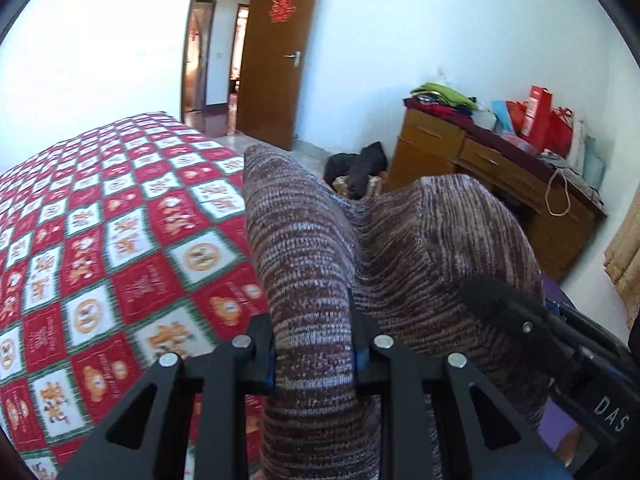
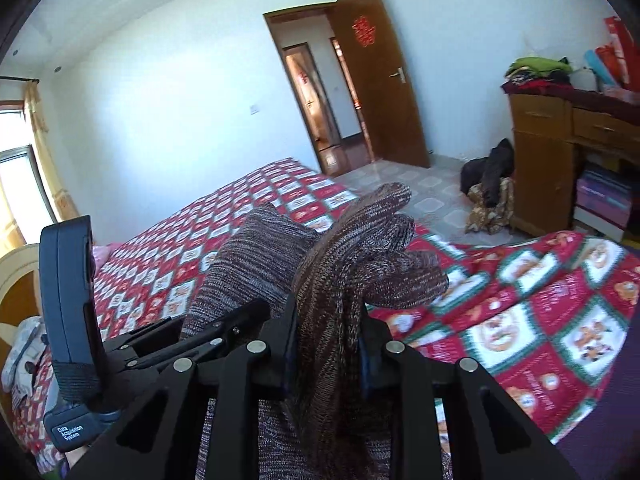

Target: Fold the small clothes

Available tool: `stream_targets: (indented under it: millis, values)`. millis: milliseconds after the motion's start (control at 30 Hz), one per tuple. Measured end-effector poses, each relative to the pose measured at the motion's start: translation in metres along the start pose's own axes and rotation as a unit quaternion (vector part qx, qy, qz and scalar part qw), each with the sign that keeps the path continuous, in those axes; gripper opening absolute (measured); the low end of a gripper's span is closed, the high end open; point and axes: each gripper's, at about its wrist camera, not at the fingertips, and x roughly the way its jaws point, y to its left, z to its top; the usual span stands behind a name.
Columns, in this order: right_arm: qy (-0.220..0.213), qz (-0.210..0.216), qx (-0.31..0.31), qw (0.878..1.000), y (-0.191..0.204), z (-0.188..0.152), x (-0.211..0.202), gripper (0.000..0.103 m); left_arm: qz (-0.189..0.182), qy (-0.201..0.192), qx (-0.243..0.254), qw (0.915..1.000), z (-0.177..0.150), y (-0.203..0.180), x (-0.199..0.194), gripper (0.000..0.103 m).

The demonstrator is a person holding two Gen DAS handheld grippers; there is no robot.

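At lower centre, left claw [image 1: 312,356] and right claw [image 2: 326,360] each pinch the knit garment [image 1: 320,240] above the bed [image 1: 100,220]; bunched fabric risks slipping, spoiling the fold.

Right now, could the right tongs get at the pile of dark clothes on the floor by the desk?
Probably not. The right tongs are shut on the knit garment, which the left tongs also grip, and the dark clothes lie on the floor well beyond the bed.
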Motion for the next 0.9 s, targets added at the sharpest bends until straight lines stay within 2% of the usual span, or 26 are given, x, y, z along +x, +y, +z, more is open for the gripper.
stream_targets:
  millis: [167,333,433,533,700,733,833,867,900]
  values:
    - [0.005,-0.027,0.022,0.999,-0.035,-0.004,0.008,0.024,-0.016,-0.003,0.015,0.9997,0.001,-0.024,0.025,0.025]
    - [0.016,-0.077,0.036,0.996,-0.073,-0.011,0.024,0.023,-0.038,0.021,0.027,0.9987,-0.005,-0.047,0.065,0.025]
    - [0.042,-0.094,0.063,0.993,-0.103,-0.022,0.044,0.023,-0.017,0.045,0.034,0.9983,-0.012,-0.053,0.09,0.025]
    - [0.062,-0.099,0.097,0.988,-0.131,-0.037,0.057,0.023,0.0,0.071,0.014,0.9974,-0.018,-0.043,0.105,0.027]
    - [0.088,-0.102,0.107,0.985,-0.143,-0.049,0.074,0.023,0.005,0.101,-0.003,0.9949,-0.025,-0.036,0.117,0.044]
    - [0.091,-0.101,0.111,0.984,-0.146,-0.051,0.076,0.023,0.007,0.102,-0.005,0.9948,-0.027,-0.035,0.116,0.05]
    - [0.091,-0.093,0.122,0.984,-0.154,-0.053,0.078,0.026,0.031,0.107,-0.014,0.9937,-0.028,-0.028,0.114,0.079]
    - [0.092,-0.094,0.122,0.984,-0.155,-0.053,0.077,0.026,0.034,0.112,-0.021,0.993,-0.028,-0.024,0.111,0.084]
    - [0.094,-0.095,0.122,0.983,-0.156,-0.054,0.076,0.028,0.034,0.119,-0.027,0.992,-0.028,-0.02,0.11,0.086]
